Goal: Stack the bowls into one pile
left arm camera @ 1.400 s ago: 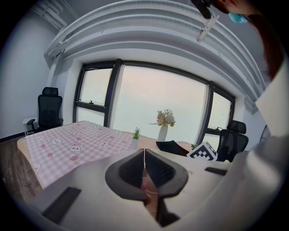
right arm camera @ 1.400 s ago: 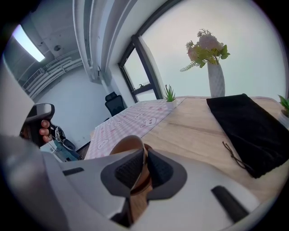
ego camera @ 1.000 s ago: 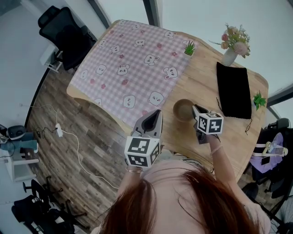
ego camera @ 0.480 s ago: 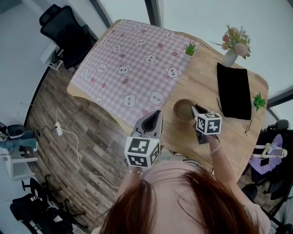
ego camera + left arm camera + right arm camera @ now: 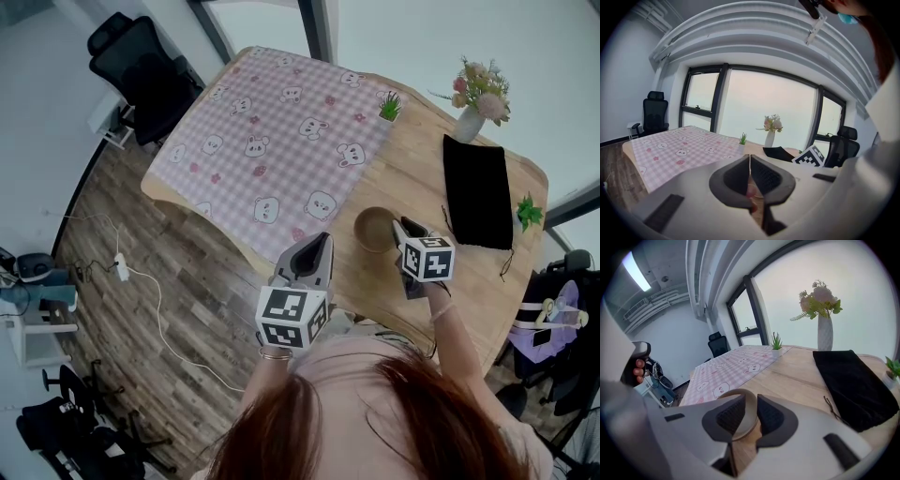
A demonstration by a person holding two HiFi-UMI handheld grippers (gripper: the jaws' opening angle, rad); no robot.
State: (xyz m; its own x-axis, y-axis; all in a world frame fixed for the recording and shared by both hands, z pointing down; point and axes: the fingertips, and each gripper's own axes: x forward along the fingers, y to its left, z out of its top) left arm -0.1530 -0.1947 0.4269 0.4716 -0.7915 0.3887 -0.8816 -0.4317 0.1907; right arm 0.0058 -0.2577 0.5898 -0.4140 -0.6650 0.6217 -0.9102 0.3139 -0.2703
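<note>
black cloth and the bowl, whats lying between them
Bare wooden table between the bowl and black cloth, clear in the head view; the right tool grips the bowl's rim beside that stretch.

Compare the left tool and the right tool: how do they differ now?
The left tool has its jaws together, empty; the right tool has its jaws on the rim of the bowl. The left tool is near the checked cloth; the right tool is over the bare table. Both carry a marker cube.
</note>
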